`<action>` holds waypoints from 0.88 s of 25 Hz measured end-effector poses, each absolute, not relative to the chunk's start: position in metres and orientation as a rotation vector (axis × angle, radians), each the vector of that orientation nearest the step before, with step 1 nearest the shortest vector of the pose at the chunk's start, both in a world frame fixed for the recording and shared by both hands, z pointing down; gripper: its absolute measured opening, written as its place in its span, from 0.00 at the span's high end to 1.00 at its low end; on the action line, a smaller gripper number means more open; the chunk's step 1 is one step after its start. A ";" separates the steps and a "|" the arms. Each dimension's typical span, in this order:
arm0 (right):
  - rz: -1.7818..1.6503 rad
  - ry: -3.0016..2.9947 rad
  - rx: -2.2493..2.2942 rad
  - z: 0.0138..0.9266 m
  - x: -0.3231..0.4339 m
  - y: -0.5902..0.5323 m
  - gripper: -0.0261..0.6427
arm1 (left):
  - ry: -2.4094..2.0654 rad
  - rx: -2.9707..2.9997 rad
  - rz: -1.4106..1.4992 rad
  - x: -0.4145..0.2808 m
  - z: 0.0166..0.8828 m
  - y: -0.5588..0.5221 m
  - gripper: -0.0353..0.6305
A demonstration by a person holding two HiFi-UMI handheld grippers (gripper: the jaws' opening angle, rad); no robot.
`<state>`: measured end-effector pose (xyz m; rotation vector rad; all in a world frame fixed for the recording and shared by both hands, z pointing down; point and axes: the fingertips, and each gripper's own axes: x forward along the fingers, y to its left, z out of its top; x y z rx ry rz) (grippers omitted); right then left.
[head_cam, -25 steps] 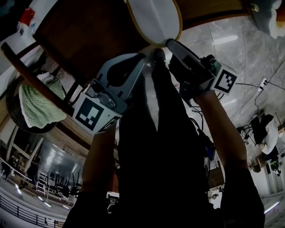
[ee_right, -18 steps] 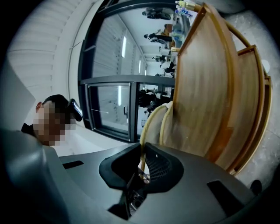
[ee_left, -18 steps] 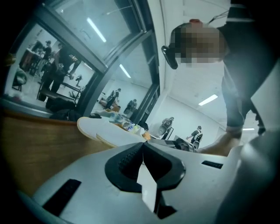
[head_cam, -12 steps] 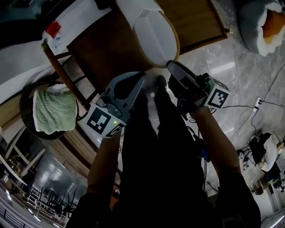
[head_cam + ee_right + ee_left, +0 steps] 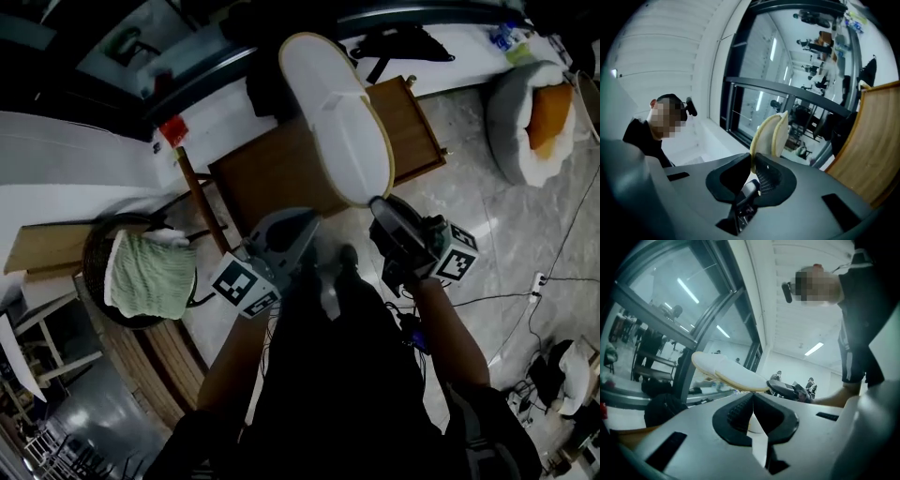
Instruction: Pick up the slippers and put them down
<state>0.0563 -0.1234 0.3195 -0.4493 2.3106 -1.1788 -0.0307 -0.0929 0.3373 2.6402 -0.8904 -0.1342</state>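
Note:
A white slipper (image 5: 337,122) with a tan sole edge hangs in the air over a brown wooden table (image 5: 267,178). My right gripper (image 5: 382,204) is shut on its near end. In the right gripper view the slipper (image 5: 771,133) shows edge on, rising from the closed jaws of the right gripper (image 5: 753,161). My left gripper (image 5: 311,220) is beside it on the left, apart from the slipper. In the left gripper view, the left gripper (image 5: 753,398) has its jaws shut with nothing seen between them, and the slipper (image 5: 726,373) floats beyond them. I see no second slipper.
A dark basket holding a green towel (image 5: 145,272) stands left of the table. A white round cushion with an orange centre (image 5: 534,122) lies on the marble floor at the right. Cables (image 5: 553,272) trail over the floor. A white ledge (image 5: 84,159) runs behind.
Both grippers have risen, carrying the slipper up with them. The table, basket and floor now look smaller and farther below.

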 end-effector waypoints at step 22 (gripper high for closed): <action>-0.551 2.365 -0.203 0.098 0.047 -0.097 0.89 | -0.919 3.010 -0.292 -0.066 0.125 -0.076 0.93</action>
